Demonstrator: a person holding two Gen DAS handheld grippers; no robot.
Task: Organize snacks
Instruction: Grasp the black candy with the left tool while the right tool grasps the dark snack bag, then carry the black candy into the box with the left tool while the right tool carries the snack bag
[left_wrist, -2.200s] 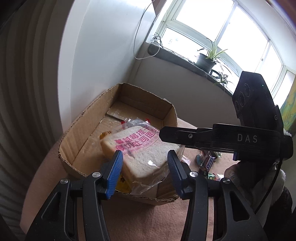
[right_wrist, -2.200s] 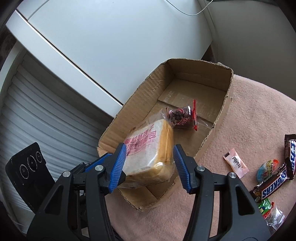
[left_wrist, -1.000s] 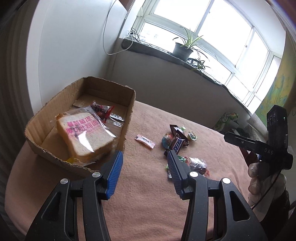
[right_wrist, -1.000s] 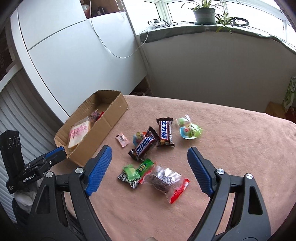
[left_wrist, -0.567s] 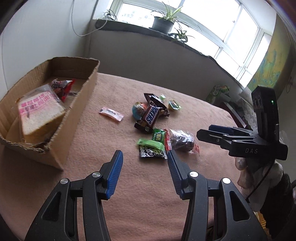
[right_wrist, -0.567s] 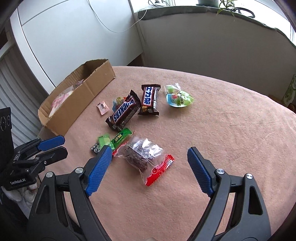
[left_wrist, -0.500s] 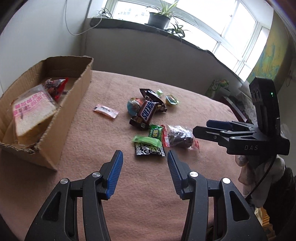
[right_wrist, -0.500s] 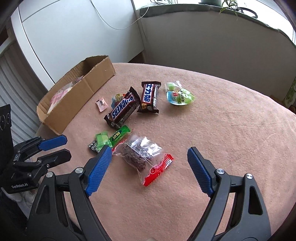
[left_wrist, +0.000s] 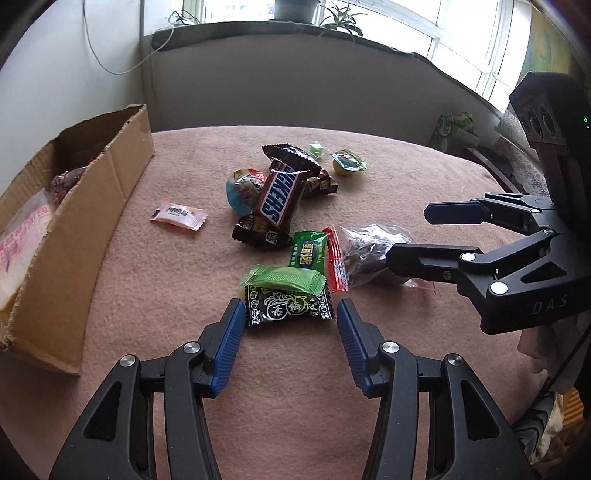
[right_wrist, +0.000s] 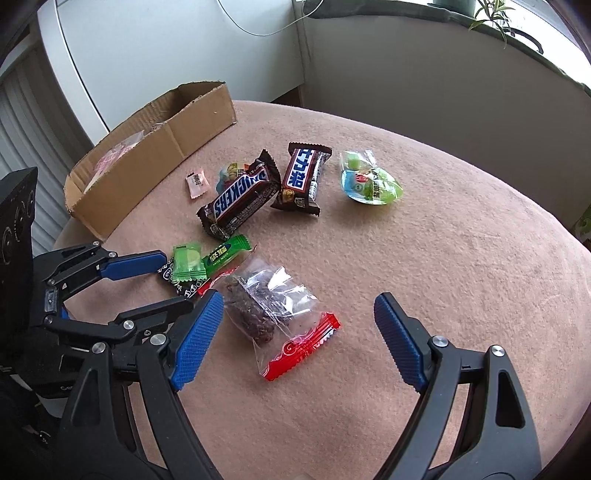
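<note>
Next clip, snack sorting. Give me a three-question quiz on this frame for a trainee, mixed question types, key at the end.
1. True or false: the Snickers bar lies inside the cardboard box.
2. Which snack sits between the right claw's fingers? A) clear bag with red edge B) pink candy C) green jelly cup
3. Fill in: the left claw is lined up on the green-and-____ plum candy.

Key: 1 false, it lies on the pink cloth. 2 A. 3 black.
</note>
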